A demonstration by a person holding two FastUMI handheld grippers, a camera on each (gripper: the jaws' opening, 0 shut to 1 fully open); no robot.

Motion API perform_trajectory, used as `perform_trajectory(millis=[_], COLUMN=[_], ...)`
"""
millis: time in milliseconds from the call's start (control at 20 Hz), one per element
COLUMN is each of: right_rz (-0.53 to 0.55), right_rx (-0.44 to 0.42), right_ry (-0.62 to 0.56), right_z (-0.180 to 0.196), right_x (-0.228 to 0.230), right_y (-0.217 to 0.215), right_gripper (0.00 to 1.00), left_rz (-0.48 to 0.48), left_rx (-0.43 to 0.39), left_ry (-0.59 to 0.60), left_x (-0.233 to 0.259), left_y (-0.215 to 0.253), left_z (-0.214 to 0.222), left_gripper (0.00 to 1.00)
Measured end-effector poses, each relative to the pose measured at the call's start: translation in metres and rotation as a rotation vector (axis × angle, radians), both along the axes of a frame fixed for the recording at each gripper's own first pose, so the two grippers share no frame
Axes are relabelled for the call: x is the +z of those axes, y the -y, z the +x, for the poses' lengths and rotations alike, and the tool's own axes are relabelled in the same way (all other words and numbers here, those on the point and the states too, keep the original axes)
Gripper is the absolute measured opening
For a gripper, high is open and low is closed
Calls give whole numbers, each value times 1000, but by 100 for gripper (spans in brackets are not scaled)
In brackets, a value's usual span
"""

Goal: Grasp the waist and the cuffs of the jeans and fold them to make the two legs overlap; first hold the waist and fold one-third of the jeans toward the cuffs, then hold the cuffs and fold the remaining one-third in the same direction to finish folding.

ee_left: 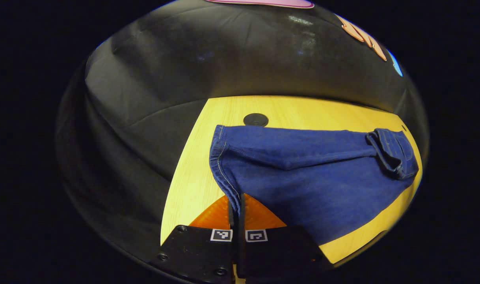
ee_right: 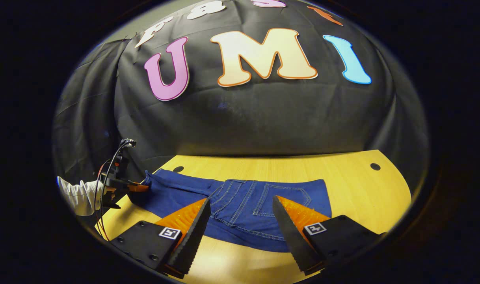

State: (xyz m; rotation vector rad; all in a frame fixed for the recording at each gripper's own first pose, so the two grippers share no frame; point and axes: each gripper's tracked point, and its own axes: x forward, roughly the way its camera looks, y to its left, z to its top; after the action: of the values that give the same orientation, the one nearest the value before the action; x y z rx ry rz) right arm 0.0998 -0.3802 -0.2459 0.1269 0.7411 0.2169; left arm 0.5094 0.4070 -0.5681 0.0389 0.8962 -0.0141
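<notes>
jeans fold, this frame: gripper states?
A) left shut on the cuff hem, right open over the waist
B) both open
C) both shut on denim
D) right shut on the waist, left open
A: the left gripper pinches the jeans at the cuff hem, while the right gripper hovers with fingers spread above the waist.

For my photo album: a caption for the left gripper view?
Left gripper pinching the jeans' cuff on a wooden table.

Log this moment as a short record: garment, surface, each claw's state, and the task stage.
garment: dark blue denim jeans lying flat, legs overlapped
surface: light wooden table with round black holes
left claw: shut on the cuff hem, at the table's edge
right claw: open, fingers apart over the waist end with back pockets, not gripping
stage: cuffs held; waist not yet grasped for the first third fold
</notes>
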Motion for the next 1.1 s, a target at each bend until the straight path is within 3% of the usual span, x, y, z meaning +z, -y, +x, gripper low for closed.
perform_trajectory(millis=[100,150,300,350,700,1100], right_rz=[0,-4,-8,-6,-13,-10], right_rx=[4,9,23,24,19,-46], right_ry=[12,17,42,51,91,95], right_z=[-2,-2,-4,-5,-24,-55], right_x=[11,15,30,36,66,86], right_y=[12,18,38,44,96,162], right_gripper=[93,98,94,98,98,98], left_rz=[-57,-90,-195,-220,-300,-380], left_rx=[1,2,2,-3,-87,-252], left_ry=[46,73,118,138,214,249], left_x=[27,40,75,95,167,202], left_y=[17,24,50,65,169,314], left_z=[8,10,14,17,21,24], left_gripper=[0,0,0,0,0,0])
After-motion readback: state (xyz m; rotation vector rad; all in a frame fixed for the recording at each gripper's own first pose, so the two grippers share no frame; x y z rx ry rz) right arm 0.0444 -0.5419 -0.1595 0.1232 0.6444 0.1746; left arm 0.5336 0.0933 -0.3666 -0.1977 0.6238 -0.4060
